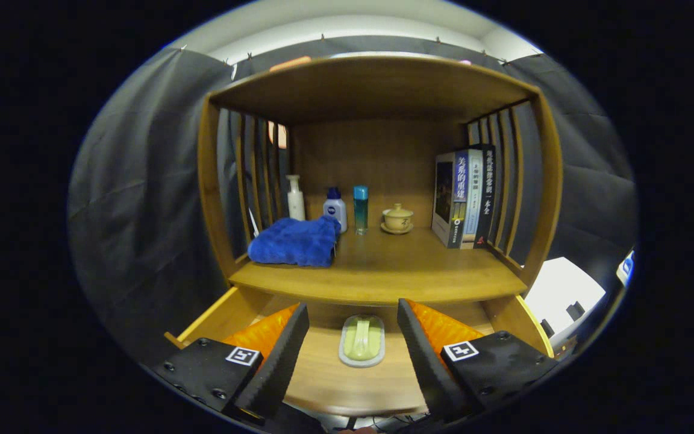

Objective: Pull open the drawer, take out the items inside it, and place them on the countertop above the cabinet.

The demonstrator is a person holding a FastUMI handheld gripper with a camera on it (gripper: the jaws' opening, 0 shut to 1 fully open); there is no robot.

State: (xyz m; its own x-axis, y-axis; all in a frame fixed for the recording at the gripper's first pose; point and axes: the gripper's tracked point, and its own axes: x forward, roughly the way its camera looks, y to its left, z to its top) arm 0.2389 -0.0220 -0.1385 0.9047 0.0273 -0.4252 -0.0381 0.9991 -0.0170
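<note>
The claw (353, 337) hangs wide apart over the pulled-out drawer (214, 316), a pale green brush (361, 340) lying between its fingers. Beyond, on the counter (383, 271): blue towel (294, 241), bottles (335, 208), lidded cup (397, 218), books (464, 198) with Chinese spine titles too small to make out.

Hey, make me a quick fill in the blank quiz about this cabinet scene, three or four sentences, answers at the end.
1. The drawer under the shelf is pulled ____.
2. The soap dish lies inside the drawer, between the fingers of the gripper, which is ____.
3. The folded towel on the countertop is ____ in colour.
4. The books stand by the slats on the side opposite the ____.

Answers: open; open; blue; towel
</note>
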